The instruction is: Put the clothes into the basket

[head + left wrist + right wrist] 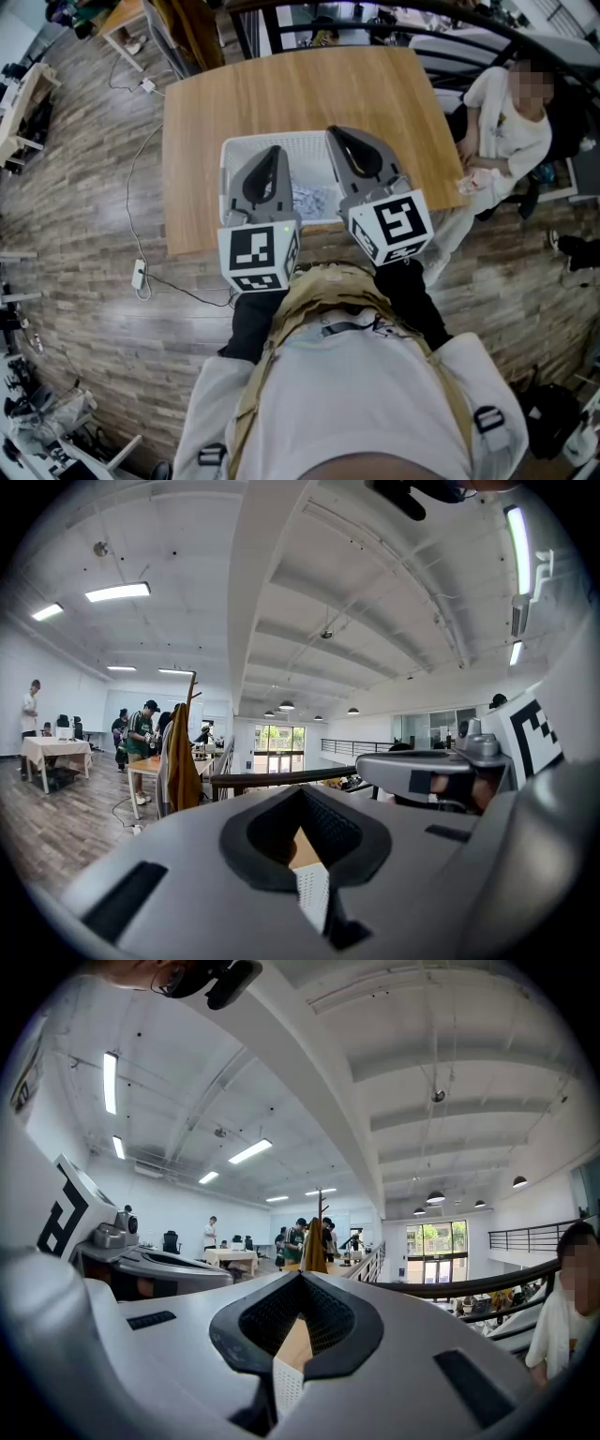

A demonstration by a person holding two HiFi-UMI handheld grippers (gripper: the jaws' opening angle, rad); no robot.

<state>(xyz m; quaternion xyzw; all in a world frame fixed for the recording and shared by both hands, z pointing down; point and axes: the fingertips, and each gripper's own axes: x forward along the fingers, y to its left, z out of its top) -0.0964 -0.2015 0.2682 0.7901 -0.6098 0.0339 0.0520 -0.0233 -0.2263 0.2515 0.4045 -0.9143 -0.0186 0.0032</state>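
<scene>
Hovering over the white basket [246, 150] on the table [281, 94], both grippers hide most of its inside. Left gripper [274, 153] & right gripper [339, 139]: jaws together, nothing btwn them. Only a bit of pale patterned cloth [309, 199] shows in the basket, btwn the two; rest hidden.

Left gripper [270, 169]: jaws together, nothing between them, pointing forward and about level, marker cube [260, 255] nearest the chest. Right gripper [352, 150]: likewise closed and empty, level, just beside the left. Forearms [253, 323]: black-sleeved, tucked close to the body
</scene>
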